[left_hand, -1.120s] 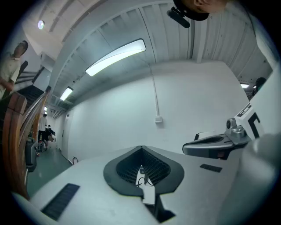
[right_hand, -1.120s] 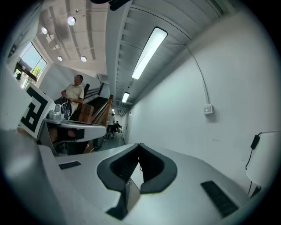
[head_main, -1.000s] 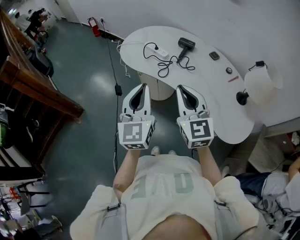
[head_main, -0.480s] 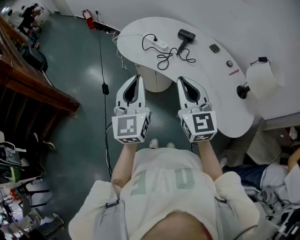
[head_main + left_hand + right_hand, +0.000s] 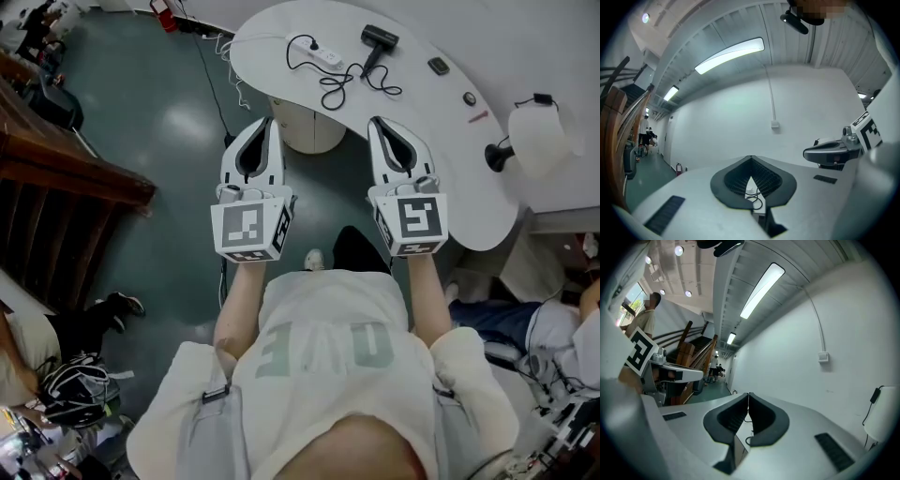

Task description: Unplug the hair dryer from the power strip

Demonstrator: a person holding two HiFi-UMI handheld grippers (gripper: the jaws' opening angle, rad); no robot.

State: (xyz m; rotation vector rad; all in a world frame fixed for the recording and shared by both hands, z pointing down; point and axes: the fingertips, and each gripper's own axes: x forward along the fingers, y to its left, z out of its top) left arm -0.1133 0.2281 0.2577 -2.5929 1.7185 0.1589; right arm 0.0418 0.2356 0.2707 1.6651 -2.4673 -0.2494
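Observation:
A black hair dryer (image 5: 380, 39) lies on the white curved table (image 5: 441, 178) at the top of the head view. Its black cord (image 5: 343, 82) coils over to a white power strip (image 5: 319, 54), where it is plugged in. My left gripper (image 5: 265, 123) and right gripper (image 5: 382, 122) are held side by side short of the table's near edge, both shut and empty. In the left gripper view the shut jaws (image 5: 751, 158) frame the strip (image 5: 751, 186) and cord (image 5: 757, 202) far ahead. In the right gripper view the jaws (image 5: 748, 395) are shut too.
Small dark items (image 5: 438, 66), a red pen (image 5: 479, 117) and a white lamp (image 5: 539, 136) sit on the table's right part. A round pedestal (image 5: 309, 139) stands under it. A wooden railing (image 5: 70, 173) runs at the left, and a seated person (image 5: 553, 328) is at the right.
Both grippers have moved forward toward the table, which now sits nearer them in the head view. Their jaws stayed shut.

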